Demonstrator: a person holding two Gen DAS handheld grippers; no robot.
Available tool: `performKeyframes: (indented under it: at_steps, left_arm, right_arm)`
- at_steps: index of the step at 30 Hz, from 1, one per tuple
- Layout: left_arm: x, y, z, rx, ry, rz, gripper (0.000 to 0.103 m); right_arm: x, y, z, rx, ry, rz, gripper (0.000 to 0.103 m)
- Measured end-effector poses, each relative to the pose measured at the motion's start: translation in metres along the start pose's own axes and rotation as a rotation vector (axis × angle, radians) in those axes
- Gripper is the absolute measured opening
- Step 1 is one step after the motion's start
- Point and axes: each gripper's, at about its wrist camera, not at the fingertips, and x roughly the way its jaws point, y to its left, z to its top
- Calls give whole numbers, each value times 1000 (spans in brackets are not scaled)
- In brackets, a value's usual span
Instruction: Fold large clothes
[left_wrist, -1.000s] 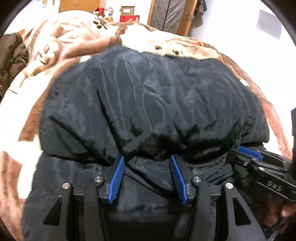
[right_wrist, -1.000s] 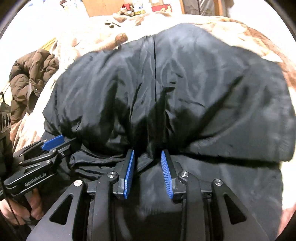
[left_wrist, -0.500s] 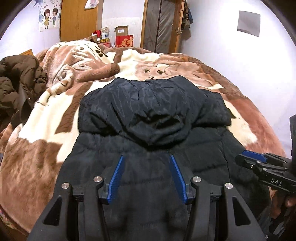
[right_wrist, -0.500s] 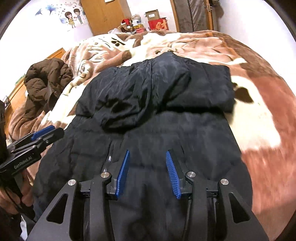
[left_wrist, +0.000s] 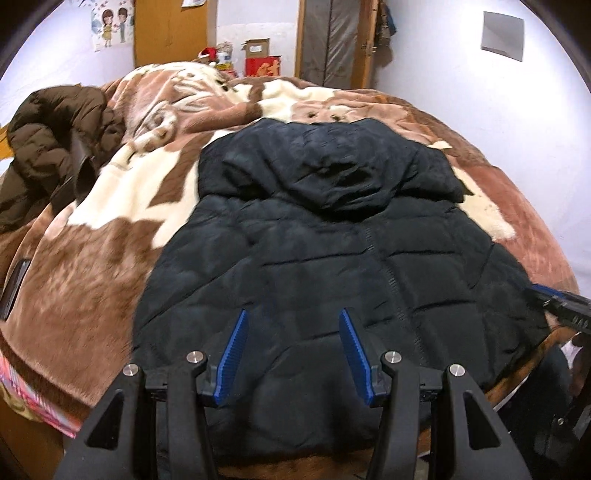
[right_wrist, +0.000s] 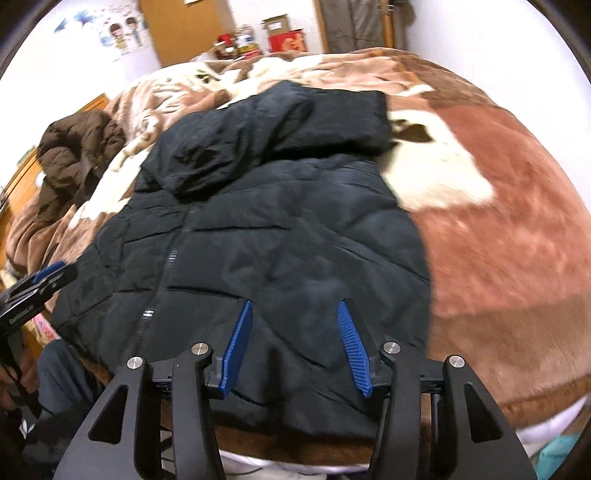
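A bedroom: a bed under a brown-and-cream blanket (left_wrist: 110, 266). The black coat (left_wrist: 332, 266) lies flat at its centre, hood folded down toward 12 o'clock. A brown jacket (left_wrist: 48, 147) is heaped at 9 o'clock. Left tongs (left_wrist: 293, 354) hang half open, holding nothing; right tongs (right_wrist: 295, 345) are opening, nothing between them.

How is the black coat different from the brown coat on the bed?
The black coat lies spread flat in the middle of the blanket, while the brown coat sits crumpled in a heap at the bed's edge. The black coat has its hood folded down onto its body; the brown coat is too bunched up to show any hood. The black coat lies just ahead of both grippers; the brown coat is farther off. Both are puffy and quilted.
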Motion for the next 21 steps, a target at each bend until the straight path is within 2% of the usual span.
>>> performKeyframes:
  at_steps: [2,5,11,14,17,21]
  left_arm:
    - [1,13,-5,-14,5,27,54]
    - [5,36,-10,-44,12,74,56]
    - [22,80,-20,-130,63,154,61]
    - [35,92,-30,-155,104,151,66]
    - [42,96,-36,-165,115,147,72]
    - [50,102,-41,-194,138,133,75]
  right_arm:
    - [-3,-13,-3,26,-5,-20,51]
    - [-2,-37,-7,85,5,-52,61]
    - [12,-64,-17,167,58,-55,61]
    - [23,-68,-23,202,95,-23,62]
    - [30,-65,-27,210,123,19,62]
    - [37,-58,-29,208,154,59,62]
